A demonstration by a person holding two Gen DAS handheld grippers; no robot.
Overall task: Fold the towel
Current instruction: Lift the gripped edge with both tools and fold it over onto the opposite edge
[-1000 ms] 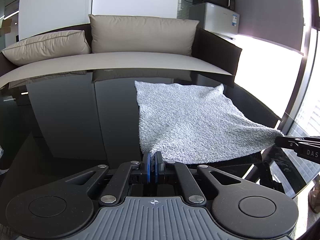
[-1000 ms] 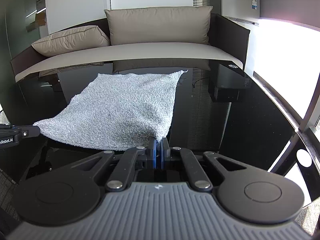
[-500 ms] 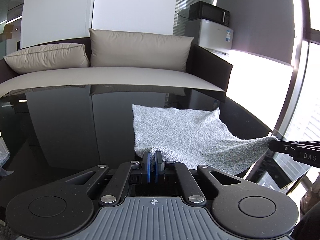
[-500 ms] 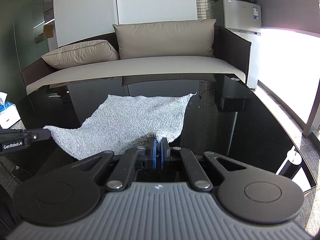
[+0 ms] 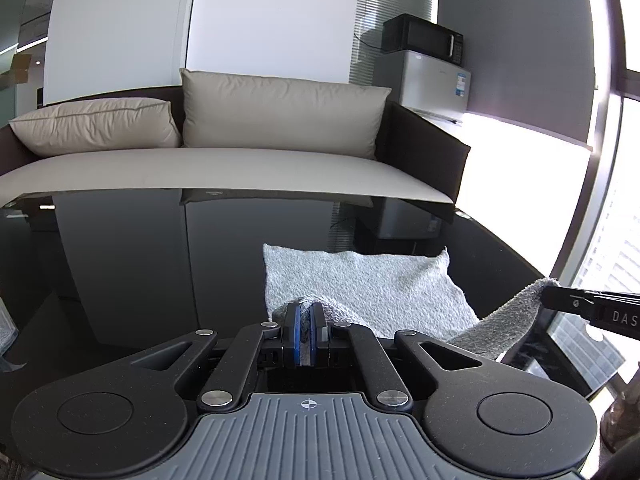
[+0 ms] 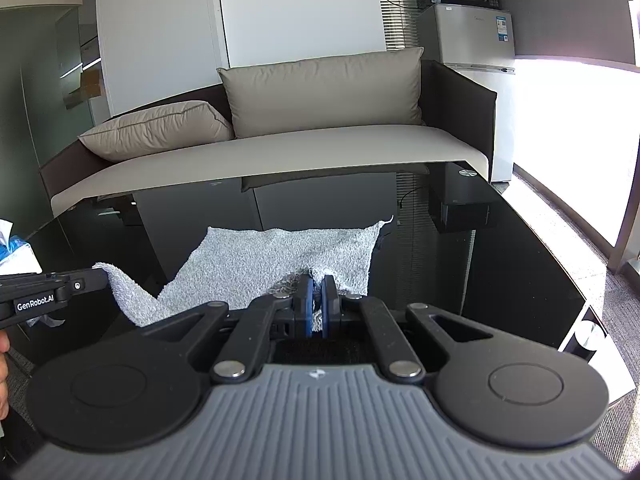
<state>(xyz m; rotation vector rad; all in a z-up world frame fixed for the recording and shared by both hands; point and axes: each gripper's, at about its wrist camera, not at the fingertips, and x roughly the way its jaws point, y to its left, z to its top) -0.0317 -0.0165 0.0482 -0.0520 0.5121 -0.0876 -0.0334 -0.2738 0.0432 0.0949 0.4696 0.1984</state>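
Observation:
A grey terry towel point(image 5: 372, 284) point(image 6: 280, 260) lies partly on the black glass table point(image 5: 140, 264) point(image 6: 500, 264), its near edge lifted off the surface. My left gripper point(image 5: 306, 320) is shut on the towel's near left corner. My right gripper point(image 6: 317, 300) is shut on the near right corner. Each gripper shows in the other's view: the right one point(image 5: 560, 296) at the far right, the left one point(image 6: 92, 280) at the far left, each with cloth pinched at its tip. The far edge of the towel rests flat on the table.
A beige sofa point(image 5: 240, 176) point(image 6: 304, 152) with cushions stands just beyond the table's far edge. A small fridge point(image 6: 472, 36) with a microwave on top is at the back right. A tissue box point(image 6: 12, 248) sits at the table's left. Bright windows lie to the right.
Both grippers have risen with the towel's near corners. The near edge has come up off the table, and the towel looks shorter in both views.

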